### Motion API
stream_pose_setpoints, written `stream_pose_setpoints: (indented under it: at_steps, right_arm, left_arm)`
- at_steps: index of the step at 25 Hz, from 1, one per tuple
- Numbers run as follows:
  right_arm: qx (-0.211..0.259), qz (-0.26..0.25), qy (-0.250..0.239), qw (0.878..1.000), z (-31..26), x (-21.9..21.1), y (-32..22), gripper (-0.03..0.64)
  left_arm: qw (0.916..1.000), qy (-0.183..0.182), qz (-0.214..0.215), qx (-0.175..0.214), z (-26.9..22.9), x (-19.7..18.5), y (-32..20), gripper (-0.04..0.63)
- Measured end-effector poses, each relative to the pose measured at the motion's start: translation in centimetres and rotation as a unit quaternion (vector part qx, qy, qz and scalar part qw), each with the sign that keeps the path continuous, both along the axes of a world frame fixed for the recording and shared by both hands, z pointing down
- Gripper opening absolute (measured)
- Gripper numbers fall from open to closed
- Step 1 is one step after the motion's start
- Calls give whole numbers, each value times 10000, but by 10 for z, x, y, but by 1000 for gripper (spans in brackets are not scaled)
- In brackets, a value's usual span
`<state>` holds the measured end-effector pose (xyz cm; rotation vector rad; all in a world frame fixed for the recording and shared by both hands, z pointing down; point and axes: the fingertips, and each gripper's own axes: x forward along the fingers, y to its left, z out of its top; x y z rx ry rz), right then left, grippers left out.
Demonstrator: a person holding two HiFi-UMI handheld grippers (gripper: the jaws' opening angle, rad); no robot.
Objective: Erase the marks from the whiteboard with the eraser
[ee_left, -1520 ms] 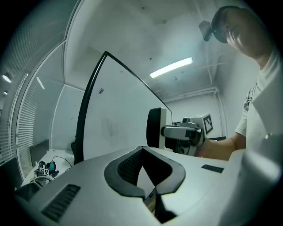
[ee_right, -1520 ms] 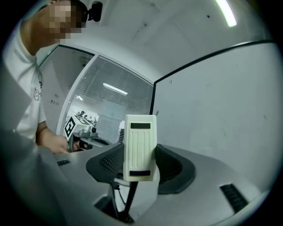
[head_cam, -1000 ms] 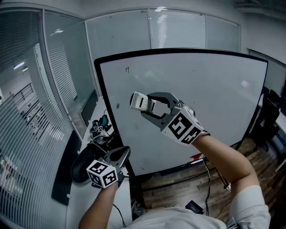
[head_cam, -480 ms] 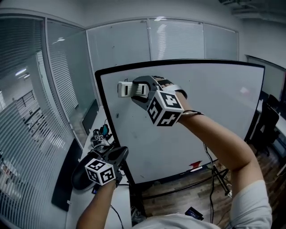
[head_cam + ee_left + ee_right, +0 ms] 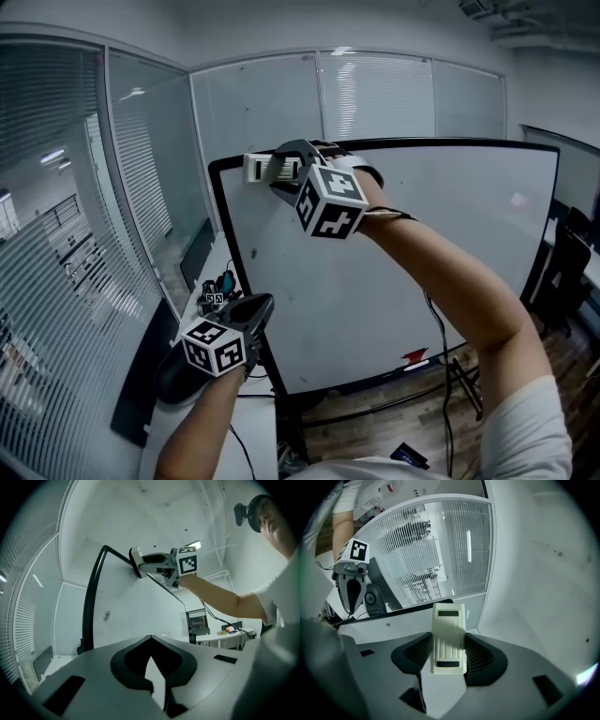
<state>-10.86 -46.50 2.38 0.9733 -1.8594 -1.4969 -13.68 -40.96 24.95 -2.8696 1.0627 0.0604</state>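
Cream ribbed eraser [image 5: 272, 169], white black-framed whiteboard [image 5: 422, 272], grey right hand-held gripper [image 5: 449, 653] with black-and-white square-patterned cube [image 5: 330, 202].

eraser [image 5: 272, 167] pad face: hidden against whiteboard [image 5: 450, 244] | round mark [image 5: 107, 616]: too small to read

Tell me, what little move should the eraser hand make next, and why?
Probably a short wipe down over the small dark mark. The right gripper has its jaws shut on the eraser, up at the top left corner of the whiteboard. In the left gripper view that mark sits just below the eraser's pad, not yet wiped.
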Motion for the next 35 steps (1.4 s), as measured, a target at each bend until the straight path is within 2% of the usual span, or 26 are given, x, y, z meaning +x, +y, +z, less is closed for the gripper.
stream_pose_setpoints:
  at_steps: [9,20,23,30,35]
  right_arm:
    - [14,-43,185,9998,21,-19,-9,232]
    - [-293,-168,985,9946,119,-40,-8,232]
    - [-347,-166,1111,9931,131,-41,-8,232]
    - [-251,-119,1005,9945,97,-34,-14,232]
    - [63,17,768,9970,47,-21,-13,232]
  left_arm:
    - [9998,20,-131,153,-20,-20,-5,6]
    - [9998,-49,-202,41,-9,-36,-11,7]
    - [9998,-51,-194,33,-8,-34,-11,6]
    - [9998,-122,-170,47,-6,-30,-10,6]
    - [9993,-201,-269,152,-11,-34,-8,6]
